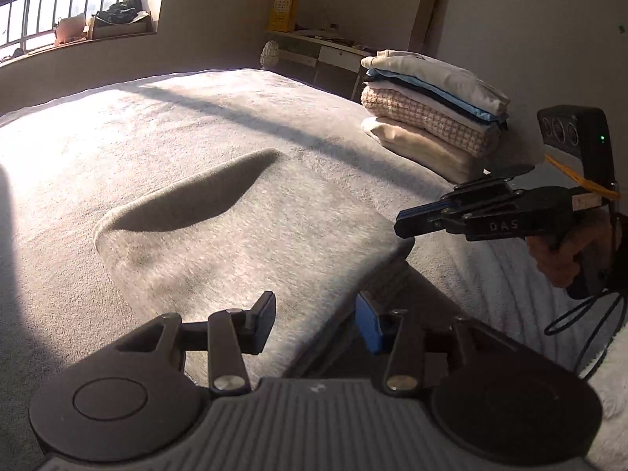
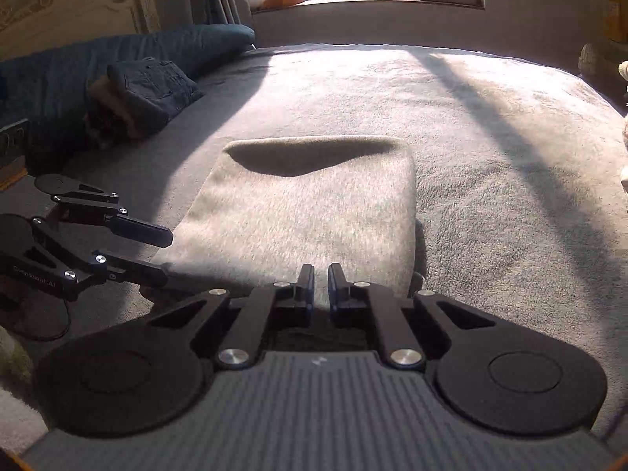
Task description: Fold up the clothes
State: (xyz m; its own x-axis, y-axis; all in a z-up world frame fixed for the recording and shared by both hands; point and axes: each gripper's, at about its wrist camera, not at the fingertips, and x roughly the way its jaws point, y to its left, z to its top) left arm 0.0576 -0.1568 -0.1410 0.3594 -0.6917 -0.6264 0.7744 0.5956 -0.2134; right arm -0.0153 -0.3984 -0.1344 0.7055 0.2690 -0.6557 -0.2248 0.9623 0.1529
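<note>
A grey fuzzy garment [image 1: 235,243] [image 2: 306,212] lies folded into a rectangle on the bed, its far fold raised and casting a dark shadow. My left gripper [image 1: 317,306] [image 2: 167,253] hovers at the garment's near left corner, jaws apart, nothing between them. Over the near edge my right gripper [image 2: 321,274] [image 1: 408,224] has its fingers pressed together and holds no cloth. In the left wrist view a hand holds it just above the garment's right corner.
A grey blanket [image 1: 98,137] [image 2: 490,157] covers the bed. A stack of folded clothes [image 1: 431,117] stands at its far right edge. Folded jeans [image 2: 153,86] and a blue duvet [image 2: 117,47] lie at the left. A desk [image 1: 322,51] stands beyond the bed.
</note>
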